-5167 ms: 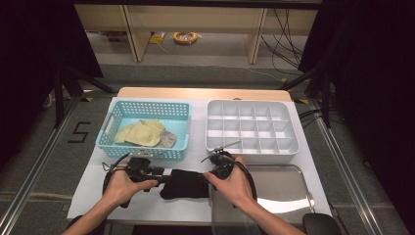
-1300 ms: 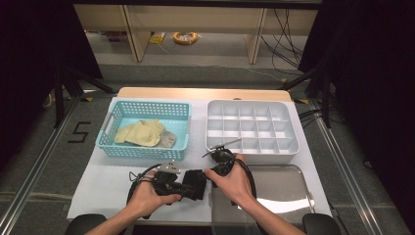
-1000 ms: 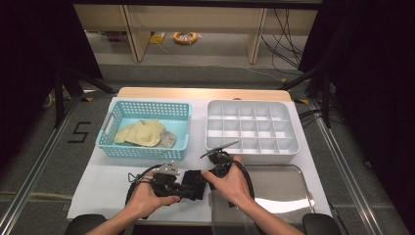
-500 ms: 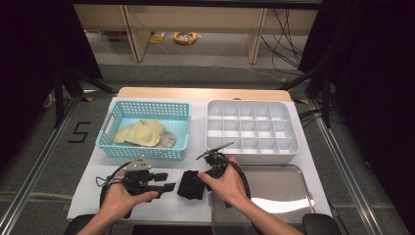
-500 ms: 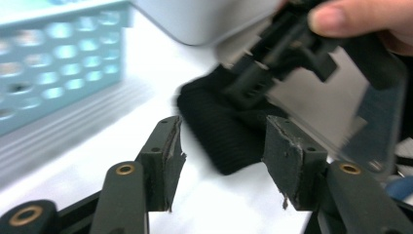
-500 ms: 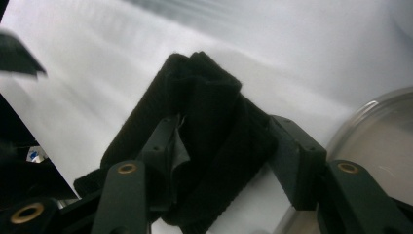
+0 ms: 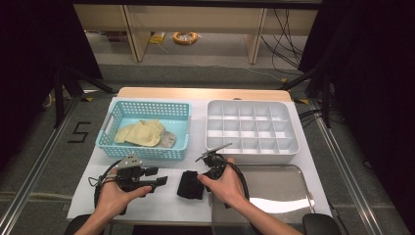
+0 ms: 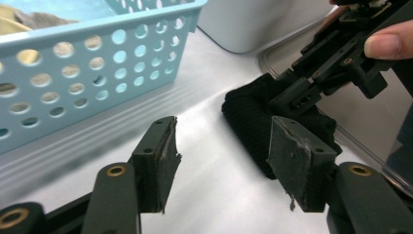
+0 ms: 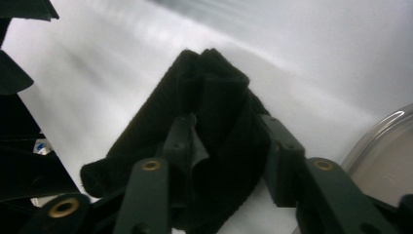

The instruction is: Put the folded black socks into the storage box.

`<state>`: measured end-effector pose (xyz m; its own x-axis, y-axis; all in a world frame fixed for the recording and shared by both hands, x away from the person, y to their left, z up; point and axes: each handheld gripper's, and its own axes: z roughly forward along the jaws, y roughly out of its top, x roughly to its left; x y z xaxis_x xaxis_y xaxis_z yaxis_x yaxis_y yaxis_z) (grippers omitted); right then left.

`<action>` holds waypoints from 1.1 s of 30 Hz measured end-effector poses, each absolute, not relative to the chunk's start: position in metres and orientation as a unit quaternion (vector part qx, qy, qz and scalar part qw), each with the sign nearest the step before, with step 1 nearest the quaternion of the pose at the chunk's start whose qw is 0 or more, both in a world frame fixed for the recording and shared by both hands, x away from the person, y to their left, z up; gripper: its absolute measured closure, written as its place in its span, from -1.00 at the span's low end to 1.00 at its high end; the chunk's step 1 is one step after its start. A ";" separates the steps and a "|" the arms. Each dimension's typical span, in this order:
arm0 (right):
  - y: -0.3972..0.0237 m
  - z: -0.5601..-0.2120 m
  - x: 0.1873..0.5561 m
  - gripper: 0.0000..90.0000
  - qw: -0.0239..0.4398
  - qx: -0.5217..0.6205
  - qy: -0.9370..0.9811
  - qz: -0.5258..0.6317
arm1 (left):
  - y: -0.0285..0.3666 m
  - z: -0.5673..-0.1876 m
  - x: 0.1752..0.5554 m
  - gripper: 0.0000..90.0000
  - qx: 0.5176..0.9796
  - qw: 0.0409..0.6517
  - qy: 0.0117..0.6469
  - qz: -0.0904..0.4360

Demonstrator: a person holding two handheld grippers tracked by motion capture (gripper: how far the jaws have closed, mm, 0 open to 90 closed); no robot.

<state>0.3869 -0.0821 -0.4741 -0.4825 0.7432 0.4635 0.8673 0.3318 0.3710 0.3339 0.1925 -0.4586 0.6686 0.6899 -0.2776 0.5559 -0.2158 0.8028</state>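
Folding the black cloth (image 7: pixel 190 184) looks like the job in hand, and it now lies bunched on the white table (image 7: pixel 161 205), between your two hands, just left of the steel tray (image 7: pixel 288 186) and in front of the blue basket (image 7: pixel 147 149).

Your left gripper (image 7: pixel 159 180) has just been opening; its jaws stand spread with nothing between them, a little way off the cloth's left edge, as the left gripper view confirms (image 8: pixel 221 165). Your right gripper (image 9: pixel 226 151) has its jaws down around the cloth's thick folded end and has just been closing; the pads straddle the bundle, but you cannot tell from here whether they pinch it yet.

To do this step well, finish the squeeze on all the layers at once, so that no inner fold slips out. Keep the right hand low and level while the grip sets. Hold the left gripper nearby, ready to pin a loose flap. Then lift gently and check that the bundle keeps its shape before carrying it toward the divided white box (image 7: pixel 252 129).
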 end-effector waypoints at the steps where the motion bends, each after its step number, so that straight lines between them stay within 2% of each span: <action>1: -0.082 -0.474 0.387 0.43 0.108 -0.499 -0.808 -0.294 | 0.194 -0.458 0.335 -0.07 0.778 0.480 0.398 0.072; 13: -0.083 -0.473 0.387 0.58 0.112 -0.482 -0.812 -0.308 | 0.194 -0.461 0.334 -0.06 0.778 0.480 0.398 0.072; 18: -0.085 -0.474 0.387 0.61 0.127 -0.487 -0.806 -0.312 | 0.194 -0.462 0.334 -0.06 0.778 0.478 0.401 0.071; 33: -0.085 -0.462 0.379 0.64 0.107 -0.471 -0.810 -0.332 | 0.194 -0.464 0.333 -0.06 0.780 0.478 0.397 0.074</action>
